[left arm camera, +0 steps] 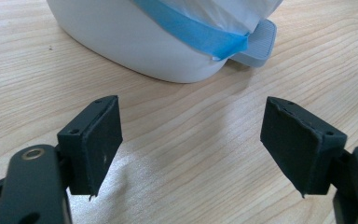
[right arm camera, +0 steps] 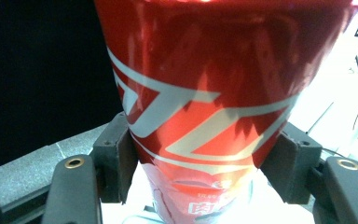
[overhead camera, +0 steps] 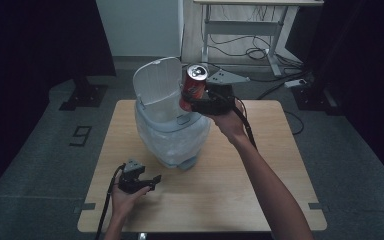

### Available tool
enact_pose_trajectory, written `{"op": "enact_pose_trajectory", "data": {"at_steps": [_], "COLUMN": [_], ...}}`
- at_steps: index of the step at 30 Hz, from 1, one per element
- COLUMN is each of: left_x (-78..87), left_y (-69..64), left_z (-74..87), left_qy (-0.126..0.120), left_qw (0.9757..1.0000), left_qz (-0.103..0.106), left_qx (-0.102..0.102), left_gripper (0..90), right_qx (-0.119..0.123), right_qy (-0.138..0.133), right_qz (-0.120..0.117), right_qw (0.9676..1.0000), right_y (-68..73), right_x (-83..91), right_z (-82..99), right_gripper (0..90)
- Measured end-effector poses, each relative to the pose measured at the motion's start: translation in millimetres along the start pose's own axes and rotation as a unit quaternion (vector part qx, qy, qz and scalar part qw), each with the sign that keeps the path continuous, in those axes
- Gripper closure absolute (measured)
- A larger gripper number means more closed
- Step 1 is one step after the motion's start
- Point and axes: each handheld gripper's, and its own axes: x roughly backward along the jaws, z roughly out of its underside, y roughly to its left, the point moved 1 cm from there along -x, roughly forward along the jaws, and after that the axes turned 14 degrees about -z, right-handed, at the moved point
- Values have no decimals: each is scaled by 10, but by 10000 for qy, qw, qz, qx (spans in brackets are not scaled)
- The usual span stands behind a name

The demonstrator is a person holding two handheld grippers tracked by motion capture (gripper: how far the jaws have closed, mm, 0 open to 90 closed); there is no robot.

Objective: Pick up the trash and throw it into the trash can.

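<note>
- The red can (overhead camera: 194, 88) carries pale silver-white swooping bands across its side; in the right gripper view a few small white characters sit on the can (right arm camera: 205, 140) low near the bottom edge, too blurred to read. No brand name is legible.
- On the dark floor at about 9 o'clock from the table (overhead camera: 260, 200) lies a white mark (overhead camera: 81, 135) shaped like a "9" or "6".
- The right gripper (overhead camera: 200, 102) clamps the can between both jaws, the pads pressing its two sides; the can stands roughly upright with its silver top facing up.
- In the high view the held can hangs over the open mouth of the white bin (overhead camera: 172, 135), at about 1 o'clock from the bin's centre, beside the raised lid (overhead camera: 156, 80).
- The bin holds a white liner; in the left gripper view a blue band (left arm camera: 191, 32) runs round the bin and a grey pedal (left arm camera: 258, 44) sticks out at its foot.
- The left gripper (overhead camera: 142, 182) rests low over the table at about 7 o'clock from the bin, jaws spread wide with nothing between them.
</note>
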Motion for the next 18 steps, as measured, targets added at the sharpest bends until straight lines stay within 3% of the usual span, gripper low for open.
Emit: {"op": "enact_pose_trajectory", "data": {"at_steps": [4,7,18], "left_x": [-2,4,41], "left_y": [10,17,38], "left_z": [13,11,-6], "left_qy": [9,-16,-91], "left_qw": [10000,9998,9996], "left_qz": [8,129,124], "left_qx": [37,135,224], "left_gripper": [206,206,209], "right_qx": [1,-1,-24], "right_qy": [29,51,134], "right_qz": [-17,-27,-80], "right_qw": [10000,10000,9999], "right_y": [-12,-17,-70], "right_x": [-66,-114,-319], "right_z": [-13,-14,-17], "right_gripper": [342,341,340]}}
